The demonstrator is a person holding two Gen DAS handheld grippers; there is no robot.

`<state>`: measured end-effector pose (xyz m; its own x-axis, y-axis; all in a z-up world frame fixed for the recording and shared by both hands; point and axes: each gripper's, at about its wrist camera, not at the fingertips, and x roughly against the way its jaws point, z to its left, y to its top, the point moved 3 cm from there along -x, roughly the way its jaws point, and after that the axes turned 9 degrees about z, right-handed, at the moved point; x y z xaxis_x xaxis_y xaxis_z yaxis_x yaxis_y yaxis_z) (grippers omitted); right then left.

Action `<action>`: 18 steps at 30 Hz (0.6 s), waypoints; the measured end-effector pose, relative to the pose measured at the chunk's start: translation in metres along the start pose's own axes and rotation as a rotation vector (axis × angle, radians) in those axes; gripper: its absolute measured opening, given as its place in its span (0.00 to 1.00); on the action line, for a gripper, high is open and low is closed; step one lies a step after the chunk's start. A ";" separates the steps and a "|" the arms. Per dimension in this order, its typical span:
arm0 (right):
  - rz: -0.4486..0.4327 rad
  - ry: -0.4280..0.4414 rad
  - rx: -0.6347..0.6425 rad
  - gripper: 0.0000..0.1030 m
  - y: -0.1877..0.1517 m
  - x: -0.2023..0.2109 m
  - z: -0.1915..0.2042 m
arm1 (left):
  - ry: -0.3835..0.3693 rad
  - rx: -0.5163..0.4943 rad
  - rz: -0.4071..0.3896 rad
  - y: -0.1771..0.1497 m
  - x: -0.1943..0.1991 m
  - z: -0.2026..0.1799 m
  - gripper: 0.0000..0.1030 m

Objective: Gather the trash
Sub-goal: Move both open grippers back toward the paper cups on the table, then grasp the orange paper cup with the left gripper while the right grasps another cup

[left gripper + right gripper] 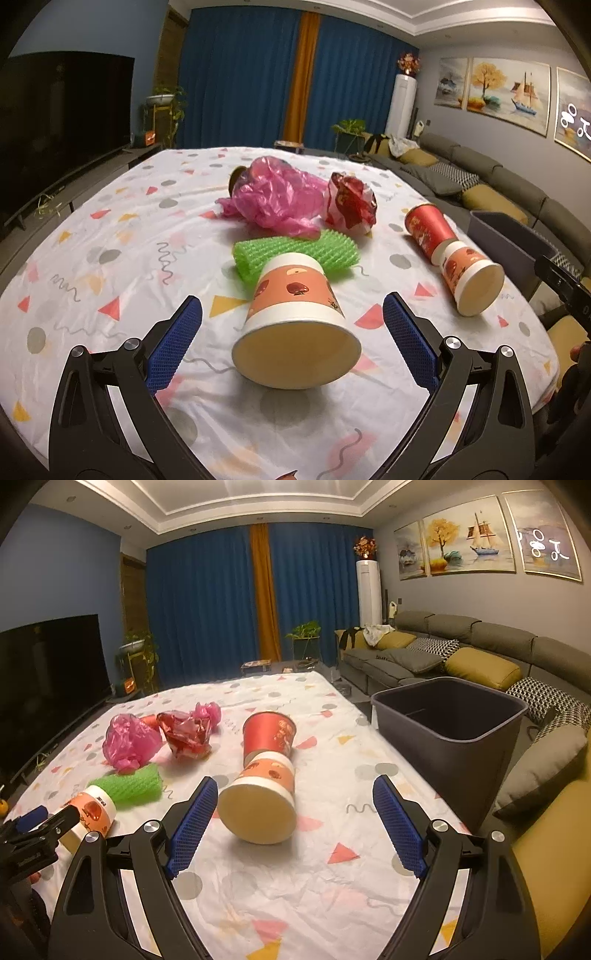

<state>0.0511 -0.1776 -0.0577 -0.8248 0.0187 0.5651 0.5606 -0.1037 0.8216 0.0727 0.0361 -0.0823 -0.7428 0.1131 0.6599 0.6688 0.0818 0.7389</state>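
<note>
Fingers on both of my grippers stand spread wide and hold nothing. Left gripper faces an orange-banded paper cup lying on its side on the counter, open mouth towards me, long axis running straight away between the blue pads, none touching it. Right gripper faces a second tipped orange-banded paper cup, nested against a red paper cup; this pair lies slightly left of my centreline, nearer the left pad. A green foam net sleeve, pink plastic bag and red crumpled wrapper lie beyond. Dark grey plastic bin stands just right of the counter, nearer my right hand. Judgement: each cup sits ahead of its own gripper.
</note>
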 end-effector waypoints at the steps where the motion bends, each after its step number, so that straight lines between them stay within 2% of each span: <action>1: 0.008 0.001 0.003 0.81 0.000 -0.004 0.002 | -0.003 0.003 0.008 0.001 -0.003 0.000 0.94; 5: 0.047 0.018 0.001 0.81 -0.001 -0.021 0.006 | -0.016 0.025 0.041 0.003 -0.012 0.003 0.93; 7: 0.060 0.017 0.006 0.81 0.000 -0.030 0.010 | -0.014 0.029 0.048 0.002 -0.015 0.004 0.89; 12: 0.082 0.015 0.012 0.81 0.003 -0.046 0.016 | -0.027 0.033 0.079 0.002 -0.023 0.008 0.74; 15: 0.097 0.017 0.008 0.81 0.003 -0.052 0.018 | -0.050 0.041 0.099 0.001 -0.028 0.010 0.68; 18: 0.109 0.015 0.006 0.81 0.003 -0.057 0.018 | -0.065 0.046 0.106 0.000 -0.030 0.010 0.67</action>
<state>0.1010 -0.1609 -0.0860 -0.7601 -0.0075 0.6497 0.6471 -0.0985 0.7560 0.0953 0.0428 -0.1032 -0.6653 0.1872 0.7227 0.7454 0.1110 0.6573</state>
